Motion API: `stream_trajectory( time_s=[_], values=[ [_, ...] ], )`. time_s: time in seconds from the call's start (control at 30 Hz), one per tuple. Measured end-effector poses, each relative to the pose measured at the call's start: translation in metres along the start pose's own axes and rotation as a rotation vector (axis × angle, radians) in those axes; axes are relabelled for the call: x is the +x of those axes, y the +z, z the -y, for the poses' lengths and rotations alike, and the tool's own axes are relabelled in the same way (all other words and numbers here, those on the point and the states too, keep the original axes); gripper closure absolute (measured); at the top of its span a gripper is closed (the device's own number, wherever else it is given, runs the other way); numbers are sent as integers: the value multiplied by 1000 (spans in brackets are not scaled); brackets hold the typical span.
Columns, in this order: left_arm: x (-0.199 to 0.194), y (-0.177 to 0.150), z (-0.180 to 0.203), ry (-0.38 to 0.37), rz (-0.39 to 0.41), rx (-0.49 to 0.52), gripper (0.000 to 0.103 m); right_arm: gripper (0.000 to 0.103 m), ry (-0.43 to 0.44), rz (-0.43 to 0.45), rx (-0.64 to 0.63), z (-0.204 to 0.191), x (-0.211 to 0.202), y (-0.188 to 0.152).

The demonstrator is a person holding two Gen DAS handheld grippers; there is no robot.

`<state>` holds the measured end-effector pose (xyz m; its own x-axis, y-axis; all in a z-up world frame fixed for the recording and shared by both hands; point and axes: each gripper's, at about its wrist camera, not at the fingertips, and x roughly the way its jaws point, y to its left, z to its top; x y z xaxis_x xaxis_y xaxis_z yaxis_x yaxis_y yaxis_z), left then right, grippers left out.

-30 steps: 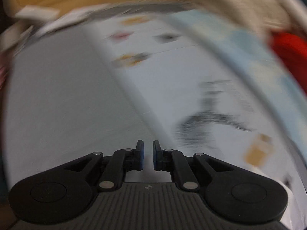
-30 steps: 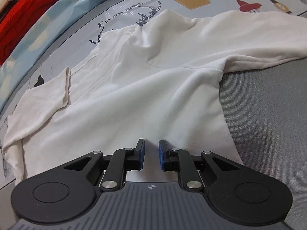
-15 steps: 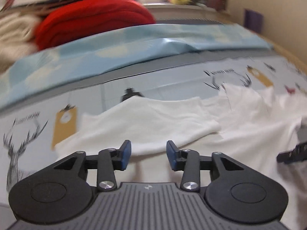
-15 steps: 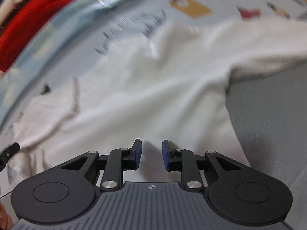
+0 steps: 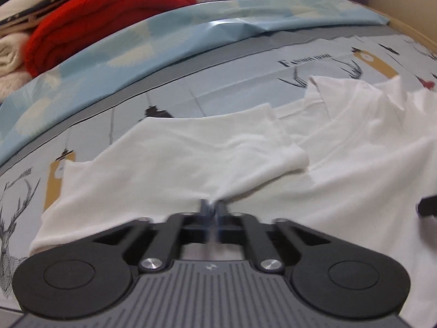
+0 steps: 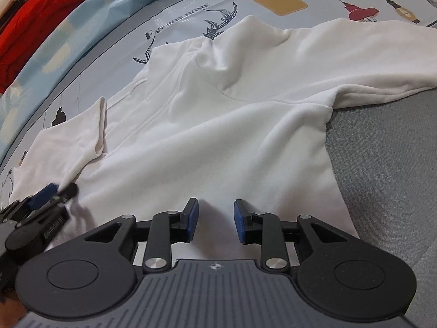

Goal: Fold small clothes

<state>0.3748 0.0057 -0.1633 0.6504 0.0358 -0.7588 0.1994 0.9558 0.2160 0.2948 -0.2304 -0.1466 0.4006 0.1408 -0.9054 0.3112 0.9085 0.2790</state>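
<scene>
Left gripper (image 5: 211, 210): your jaws have just clamped on the white top's (image 6: 232, 114) sleeve; pads blurred.
Right gripper (image 6: 214, 220): your jaws, just widening, stand released above the hem.
Top: flat on printed sheet (image 6: 185, 8); far sleeve cut off.

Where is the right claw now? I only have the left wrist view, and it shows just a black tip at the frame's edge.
Observer: The right claw is open. Its jaws have just been opening, astride the white top near its hem, and the pads are not pressing the cloth.
Operator: And the far sleeve? It's cut off for me.
Observer: That long sleeve lies stretched out flat to the right, and its lower edge meets the plain grey cover.
</scene>
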Motion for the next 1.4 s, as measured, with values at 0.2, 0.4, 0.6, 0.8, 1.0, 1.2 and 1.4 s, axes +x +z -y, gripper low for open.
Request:
stream_trajectory(
  time_s=[0.2,0.4,0.6,0.8,1.0,1.2,1.4],
  values=[
    [-34,11,-36,40,75,-100,102,73,-12,3,-16,-2,1,0],
    [-87,7,-123,129,140,-309,102,73,-37,8,-26,-7,-2,-3],
    [-124,-54,-246,350,59,-626,103,72,-33,3,-4,-13,-13,-6],
    [-176,-141,-378,736,-56,-1016,101,72,-29,38,-49,-26,-27,-14],
    [-197,-170,-410,698,-75,-1115,89,72,-44,17,-32,-25,-28,-21],
    [-182,-175,-403,375,-30,-1204,73,71,-34,31,-48,-33,-36,-21],
    [-171,-215,-418,431,-98,-1255,73,70,-19,24,-45,-37,-39,-20]
  ],
)
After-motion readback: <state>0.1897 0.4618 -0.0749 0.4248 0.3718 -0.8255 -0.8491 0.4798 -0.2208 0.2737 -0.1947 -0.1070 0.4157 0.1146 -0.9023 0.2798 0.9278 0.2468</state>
